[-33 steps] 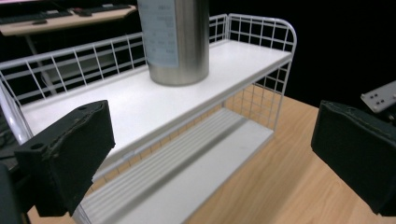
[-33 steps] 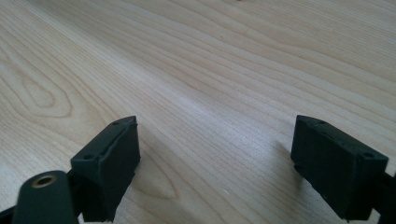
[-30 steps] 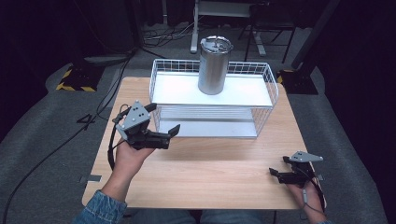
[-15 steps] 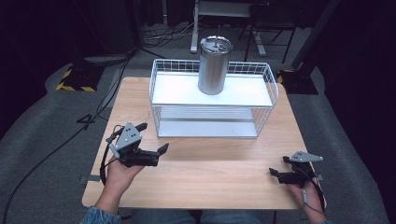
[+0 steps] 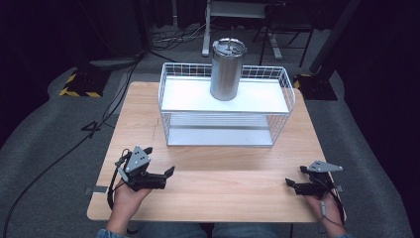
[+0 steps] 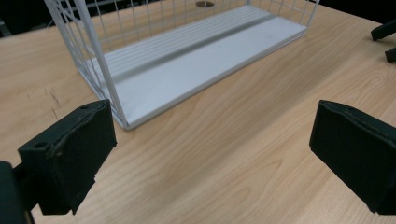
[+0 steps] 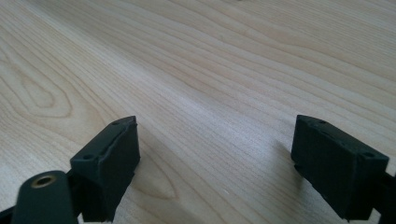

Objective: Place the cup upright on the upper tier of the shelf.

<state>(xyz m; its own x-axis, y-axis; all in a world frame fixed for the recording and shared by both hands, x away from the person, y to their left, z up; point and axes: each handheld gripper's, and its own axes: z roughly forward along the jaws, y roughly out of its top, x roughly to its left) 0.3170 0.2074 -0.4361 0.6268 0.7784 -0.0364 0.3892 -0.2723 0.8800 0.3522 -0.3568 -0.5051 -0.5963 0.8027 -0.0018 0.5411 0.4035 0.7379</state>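
Note:
A steel tumbler (image 5: 227,69) with a lid stands upright on the top shelf of a white wire rack (image 5: 225,106) at the back middle of the wooden table (image 5: 223,193). My left gripper (image 5: 167,176) lies low near the front left, open, jaws pointing right with nothing between them. In the left gripper view, the left gripper (image 6: 212,130) looks at the rack's lower shelf (image 6: 196,60) from well short of it. My right gripper (image 5: 295,177) rests at the front right, open and pointing left. In the right gripper view, bare wood lies between the right gripper's (image 7: 217,144) jaws.
The rack's lower shelf (image 5: 220,135) holds nothing. Bare wood spans the front between both hands. The other gripper's black jaw tips (image 6: 385,42) show far off in the left gripper view. Dark floor, cables (image 5: 99,129) and stands surround the table.
My left gripper has drawn back from beside the rack's front left corner toward the table's front edge and sunk lower. The right gripper and the tumbler have not moved.

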